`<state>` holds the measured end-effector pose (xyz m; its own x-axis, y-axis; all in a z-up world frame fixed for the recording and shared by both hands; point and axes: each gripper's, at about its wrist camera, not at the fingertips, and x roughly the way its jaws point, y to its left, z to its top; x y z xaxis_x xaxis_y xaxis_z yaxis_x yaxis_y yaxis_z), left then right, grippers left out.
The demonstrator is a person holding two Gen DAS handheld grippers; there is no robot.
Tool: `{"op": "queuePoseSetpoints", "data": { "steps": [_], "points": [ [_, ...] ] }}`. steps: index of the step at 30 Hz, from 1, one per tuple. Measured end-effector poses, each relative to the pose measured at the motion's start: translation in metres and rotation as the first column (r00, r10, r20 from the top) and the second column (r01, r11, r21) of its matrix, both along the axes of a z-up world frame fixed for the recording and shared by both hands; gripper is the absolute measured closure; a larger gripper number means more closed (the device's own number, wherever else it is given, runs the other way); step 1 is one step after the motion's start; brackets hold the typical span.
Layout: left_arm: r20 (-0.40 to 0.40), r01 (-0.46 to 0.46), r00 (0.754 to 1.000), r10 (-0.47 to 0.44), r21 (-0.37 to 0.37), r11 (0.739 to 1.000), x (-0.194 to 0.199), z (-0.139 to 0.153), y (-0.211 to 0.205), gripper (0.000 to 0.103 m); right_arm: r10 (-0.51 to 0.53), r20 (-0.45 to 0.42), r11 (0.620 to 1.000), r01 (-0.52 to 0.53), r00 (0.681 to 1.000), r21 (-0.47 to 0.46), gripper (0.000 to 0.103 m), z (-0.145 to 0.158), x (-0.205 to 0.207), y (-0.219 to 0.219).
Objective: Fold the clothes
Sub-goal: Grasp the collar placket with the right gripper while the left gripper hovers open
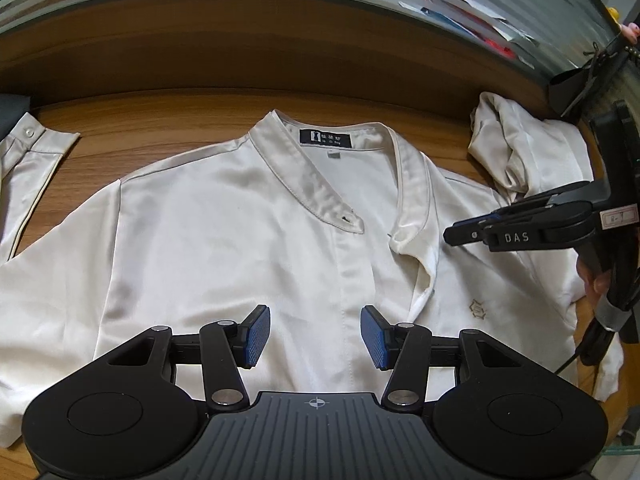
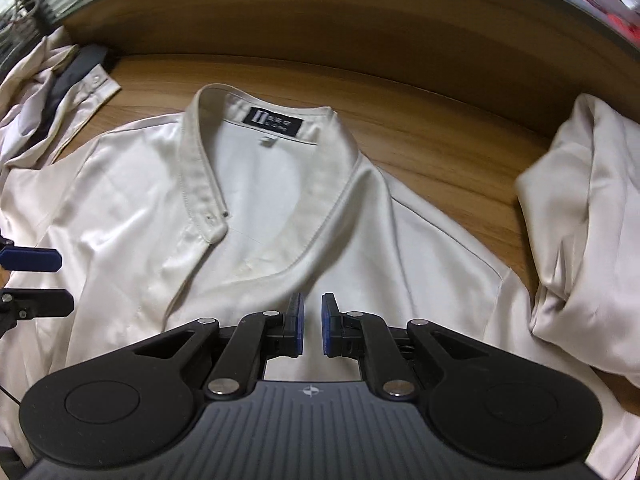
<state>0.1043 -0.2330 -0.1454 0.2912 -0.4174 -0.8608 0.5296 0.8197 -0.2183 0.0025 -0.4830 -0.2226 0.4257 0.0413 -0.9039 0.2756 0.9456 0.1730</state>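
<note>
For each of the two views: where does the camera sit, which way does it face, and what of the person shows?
Left wrist: on the left gripper, angled down at the white shirt; the right gripper and fingers enter at right.
Right wrist: on the right gripper, angled down at the shirt's collar; the left gripper's fingertips show at left.
Shared: shirt, black neck label, wooden table.
</note>
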Motion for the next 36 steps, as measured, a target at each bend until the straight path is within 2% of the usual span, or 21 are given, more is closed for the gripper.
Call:
{"op": "queuePoseSetpoints", "data": {
  "steps": [2,4,6,8,11,13,14,15,17,18,21,25,32,36],
  "points": [
    [-0.001,-0.005,1.0,0.005,0.001,1.0,0.002,0.0,0.001,0.05,-0.002,0.027,1.0,0.002,1.0,0.002,0.092,0.006,0.001,0.001],
    [0.0,-0.013,1.0,0.013,0.003,1.0,0.005,0.0,0.003,0.05,0.014,0.047,1.0,-0.015,0.999,0.02,0.085,0.014,0.005,0.005],
    [-0.006,-0.029,1.0,0.029,0.001,1.0,0.009,-0.001,0.007,0.05,0.041,0.054,0.999,-0.043,0.998,0.031,0.055,0.02,0.011,0.012],
    [-0.015,-0.048,0.999,0.048,-0.001,0.999,0.013,-0.001,0.011,0.05,0.08,0.052,0.996,-0.082,0.995,0.036,0.046,0.022,0.018,0.022],
    [-0.023,-0.072,0.997,0.072,-0.002,0.997,0.017,-0.001,0.018,0.05,0.144,0.011,0.989,-0.144,0.989,0.009,0.045,0.017,0.029,0.042],
    [-0.024,-0.082,0.996,0.082,-0.003,0.997,0.019,0.0,0.022,0.05,0.175,-0.037,0.984,-0.177,0.984,-0.028,0.046,0.009,0.035,0.051],
    [-0.025,-0.088,0.996,0.088,-0.004,0.996,0.02,0.0,0.024,0.05,0.18,-0.06,0.982,-0.182,0.982,-0.046,0.055,0.005,0.037,0.053],
    [-0.026,-0.092,0.995,0.092,-0.004,0.996,0.02,0.001,0.026,0.05,0.178,-0.081,0.981,-0.183,0.981,-0.057,0.071,0.001,0.037,0.054],
    [-0.028,-0.095,0.995,0.095,-0.005,0.995,0.02,0.002,0.028,0.05,0.16,-0.104,0.985,-0.166,0.982,-0.055,0.09,-0.003,0.035,0.051],
    [-0.027,-0.091,0.996,0.091,-0.006,0.996,0.02,0.002,0.027,0.05,0.146,-0.101,0.987,-0.151,0.984,-0.052,0.094,-0.003,0.032,0.049],
    [-0.023,-0.06,0.998,0.06,-0.012,0.998,0.02,0.002,0.022,0.05,0.1,-0.055,0.994,-0.103,0.993,-0.048,0.097,0.01,0.023,0.041],
    [-0.01,0.028,1.0,-0.028,-0.008,1.0,0.018,-0.001,0.001,0.051,0.005,0.049,1.0,-0.007,0.999,0.024,0.097,0.037,0.006,0.026],
    [0.002,0.134,0.991,-0.135,0.034,0.99,0.018,-0.018,-0.048,0.056,-0.159,0.174,0.982,0.137,0.972,0.13,0.101,0.069,-0.023,0.011],
    [0.007,0.139,0.99,-0.139,0.064,0.988,0.023,-0.029,-0.07,0.057,-0.19,0.194,0.977,0.166,0.962,0.136,0.101,0.074,-0.032,0.012]
  ]
}}
